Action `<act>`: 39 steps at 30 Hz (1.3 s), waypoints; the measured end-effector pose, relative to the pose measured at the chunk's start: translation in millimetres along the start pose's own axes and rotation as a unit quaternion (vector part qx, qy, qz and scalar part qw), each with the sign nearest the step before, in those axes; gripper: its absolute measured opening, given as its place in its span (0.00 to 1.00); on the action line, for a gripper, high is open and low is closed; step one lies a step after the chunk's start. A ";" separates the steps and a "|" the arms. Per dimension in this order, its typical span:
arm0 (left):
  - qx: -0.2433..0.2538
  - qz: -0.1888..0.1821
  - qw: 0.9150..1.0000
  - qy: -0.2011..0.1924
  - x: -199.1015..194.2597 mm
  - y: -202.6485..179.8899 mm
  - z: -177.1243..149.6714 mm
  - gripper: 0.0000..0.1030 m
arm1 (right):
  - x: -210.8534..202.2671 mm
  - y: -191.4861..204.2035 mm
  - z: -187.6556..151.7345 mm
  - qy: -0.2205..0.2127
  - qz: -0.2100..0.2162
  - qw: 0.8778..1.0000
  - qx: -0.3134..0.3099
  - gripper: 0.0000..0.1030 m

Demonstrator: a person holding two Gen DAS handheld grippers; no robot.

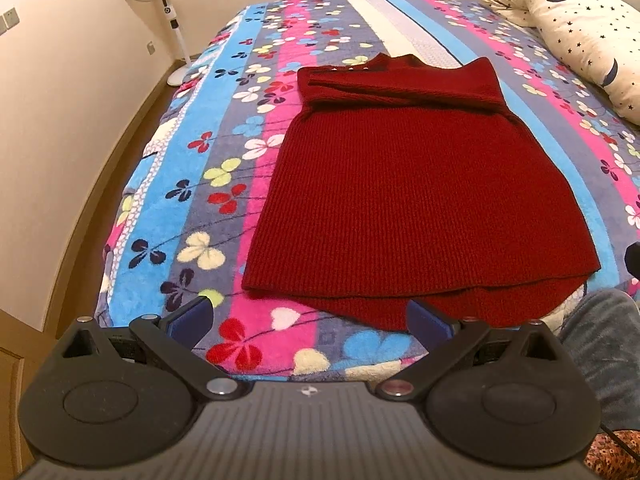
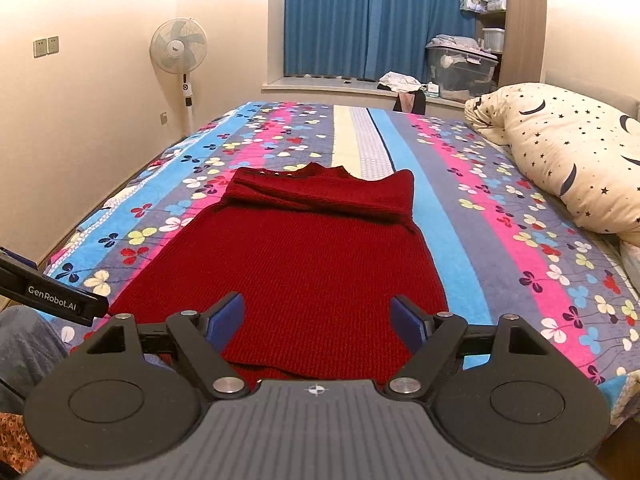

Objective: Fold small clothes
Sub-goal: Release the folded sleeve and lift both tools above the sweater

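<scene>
A dark red knit dress (image 1: pixel 416 200) lies flat on the flowered bed blanket (image 1: pixel 224 184), hem toward me, its sleeves folded across the chest at the far end. It also shows in the right wrist view (image 2: pixel 304 264). My left gripper (image 1: pixel 308 316) is open and empty, above the near edge of the bed just short of the hem's left part. My right gripper (image 2: pixel 318 320) is open and empty, hovering over the hem. The left gripper's body (image 2: pixel 52 300) shows at the left edge of the right wrist view.
A star-patterned pillow (image 2: pixel 568 160) lies on the bed's right side. A standing fan (image 2: pixel 180 56) is by the left wall. A windowsill with clutter and blue curtains (image 2: pixel 376 20) is beyond the bed. A person's leg (image 1: pixel 604 344) is at the right.
</scene>
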State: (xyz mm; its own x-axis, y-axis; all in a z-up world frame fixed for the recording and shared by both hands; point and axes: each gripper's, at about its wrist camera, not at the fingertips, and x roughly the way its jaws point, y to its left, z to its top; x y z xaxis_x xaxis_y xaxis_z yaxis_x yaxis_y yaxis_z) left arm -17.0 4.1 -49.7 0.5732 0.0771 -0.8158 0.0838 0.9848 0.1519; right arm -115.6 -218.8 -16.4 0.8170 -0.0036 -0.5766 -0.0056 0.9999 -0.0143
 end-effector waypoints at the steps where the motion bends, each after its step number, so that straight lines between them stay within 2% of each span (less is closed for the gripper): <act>1: 0.000 -0.001 1.000 0.001 0.4 0.0 0.2 1.00 | 0.2 -0.4 0.1 0.000 0.000 1.000 -0.001 0.79; 25: -0.012 0.002 1.000 0.017 14.2 7.1 6.7 1.00 | 11.9 0.3 0.8 0.021 0.002 1.000 0.003 0.80; 35: -0.038 0.037 0.998 0.036 48.5 33.5 6.9 1.00 | 29.3 -6.5 -4.2 0.039 -0.011 0.999 0.017 0.80; 39: -0.036 0.053 0.998 0.023 68.0 46.7 6.0 1.00 | 42.9 -16.0 -8.2 0.040 -0.023 0.999 0.016 0.81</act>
State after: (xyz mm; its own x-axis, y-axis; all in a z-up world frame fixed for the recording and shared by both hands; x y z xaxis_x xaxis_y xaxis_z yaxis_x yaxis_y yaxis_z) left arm 30.8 54.4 -94.8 0.5380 0.1873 -0.8218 -0.0360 0.9792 0.1996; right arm -85.2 -235.1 -47.7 0.7670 -0.0495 -0.6397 0.0504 0.9986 -0.0168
